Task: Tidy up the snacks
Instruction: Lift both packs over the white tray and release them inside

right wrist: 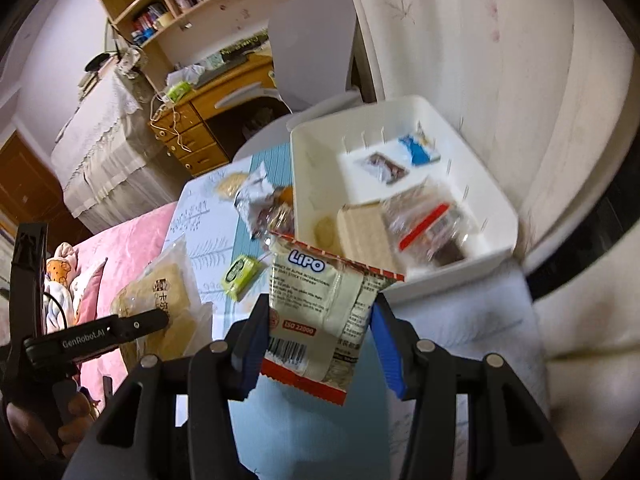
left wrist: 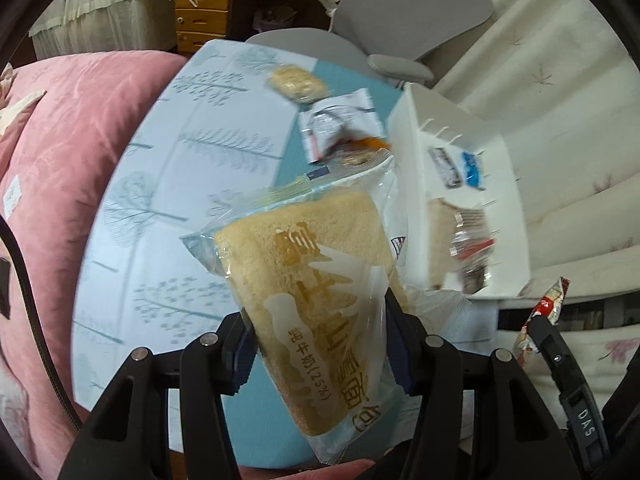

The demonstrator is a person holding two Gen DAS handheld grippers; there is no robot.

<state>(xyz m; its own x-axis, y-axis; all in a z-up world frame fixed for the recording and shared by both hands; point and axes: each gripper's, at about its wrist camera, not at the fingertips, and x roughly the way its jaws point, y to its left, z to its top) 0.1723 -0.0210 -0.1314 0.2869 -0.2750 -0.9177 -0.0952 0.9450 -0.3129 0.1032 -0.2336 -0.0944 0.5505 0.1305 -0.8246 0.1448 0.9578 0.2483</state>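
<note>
My left tongs (left wrist: 320,320) clamp a bagged bread slice (left wrist: 316,280) at frame centre; my right tongs (right wrist: 316,312) pinch a Lipo packet (right wrist: 320,300) below the white bin (right wrist: 500,216) on the tabletop (right wrist: 460,320).

The left wrist view looks steeply down along the left claw (left wrist: 320,332) from close above the counter (left wrist: 168,184), with the pink bed (left wrist: 60,152) to the left and the bin (left wrist: 460,152) to the right. The right wrist view looks down along the right claw (right wrist: 316,320), tilted a little farther out, onto the same counter (right wrist: 200,216) and bin (right wrist: 400,112). Both views share the chair (left wrist: 416,4) and desk (left wrist: 208,4) beyond, and each catches the other claw at its edge.
</note>
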